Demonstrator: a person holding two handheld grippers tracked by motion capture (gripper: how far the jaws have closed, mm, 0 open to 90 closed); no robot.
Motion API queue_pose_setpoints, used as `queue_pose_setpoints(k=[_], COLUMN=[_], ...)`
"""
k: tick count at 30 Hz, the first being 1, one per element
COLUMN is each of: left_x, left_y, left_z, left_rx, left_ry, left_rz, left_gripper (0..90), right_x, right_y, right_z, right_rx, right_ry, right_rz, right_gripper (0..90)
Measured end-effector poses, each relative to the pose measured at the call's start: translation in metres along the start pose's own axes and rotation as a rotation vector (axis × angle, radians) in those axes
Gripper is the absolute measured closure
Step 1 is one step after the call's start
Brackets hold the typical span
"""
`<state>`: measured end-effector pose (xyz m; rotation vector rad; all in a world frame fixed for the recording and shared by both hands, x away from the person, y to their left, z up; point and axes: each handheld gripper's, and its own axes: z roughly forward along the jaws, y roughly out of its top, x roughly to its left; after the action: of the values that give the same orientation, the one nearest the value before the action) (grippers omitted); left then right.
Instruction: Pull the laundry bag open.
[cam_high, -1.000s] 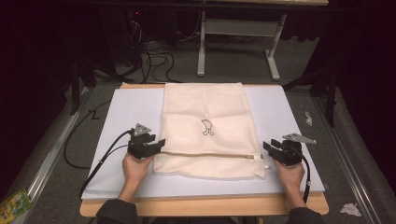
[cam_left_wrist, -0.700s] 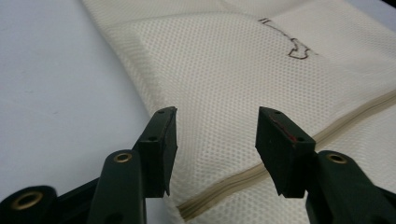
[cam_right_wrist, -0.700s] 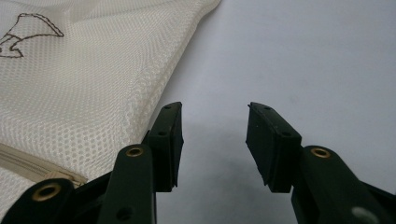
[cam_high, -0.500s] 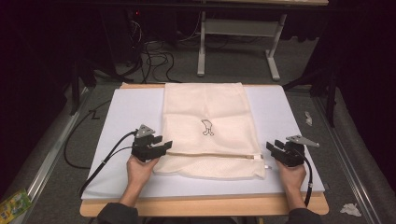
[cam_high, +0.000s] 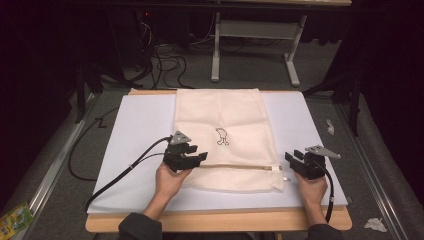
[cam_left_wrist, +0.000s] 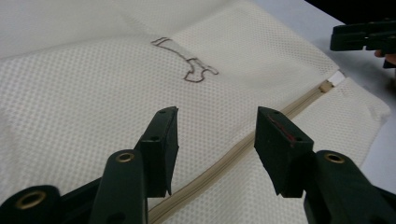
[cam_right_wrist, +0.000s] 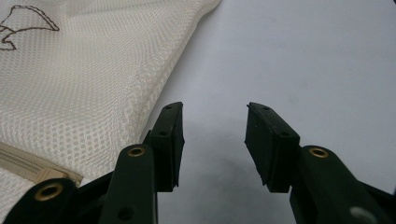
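Jaws apart, left hand-held gripper (cam_left_wrist: 215, 140) over mesh bag (cam_left_wrist: 93, 107), holding nothing

Landmark: mesh laundry bag (cam_high: 222, 137), lying flat on the foam board (cam_high: 140, 125), which lies on the table (cam_high: 210, 223).
Zipper (cam_high: 235, 167): runs across the bag near its near edge.
Outline drawing (cam_high: 221, 136): on the bag, behind the zipper.
Left gripper (cam_high: 200, 159): over the bag's left edge, at the zipper's left end.
Right gripper (cam_high: 291, 161): just right of the bag, over the bare board by the zipper's right end.
Metal stand (cam_high: 255, 45): on the floor behind the bag.
Cables (cam_high: 165, 55): on the floor behind the bag, to its left.
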<state>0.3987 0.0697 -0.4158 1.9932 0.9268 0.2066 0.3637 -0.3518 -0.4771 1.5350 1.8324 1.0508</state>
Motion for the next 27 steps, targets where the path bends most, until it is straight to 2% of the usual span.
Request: queue_pose_setpoints(k=[15,20,27], left_x=[-0.037,-0.051,-0.067], left_y=[0.023,0.027,0.029], left_z=[0.034,0.050,0.068], left_rx=[0.053,0.080,0.111], left_ry=[-0.105,-0.144,-0.178], left_rz=[0.022,0.016,0.022], left_gripper=[50.6,51.8,52.7], right_x=[0.001,0.002,0.002], right_y=[0.000,0.000,0.000], right_z=[0.000,0.000,0.001], right_rx=[0.006,0.009,0.011], right_ry=[-0.006,-0.011,-0.013], right_rz=[0.003,-0.001,-0.004], right_gripper=[57.6,57.6,57.6])
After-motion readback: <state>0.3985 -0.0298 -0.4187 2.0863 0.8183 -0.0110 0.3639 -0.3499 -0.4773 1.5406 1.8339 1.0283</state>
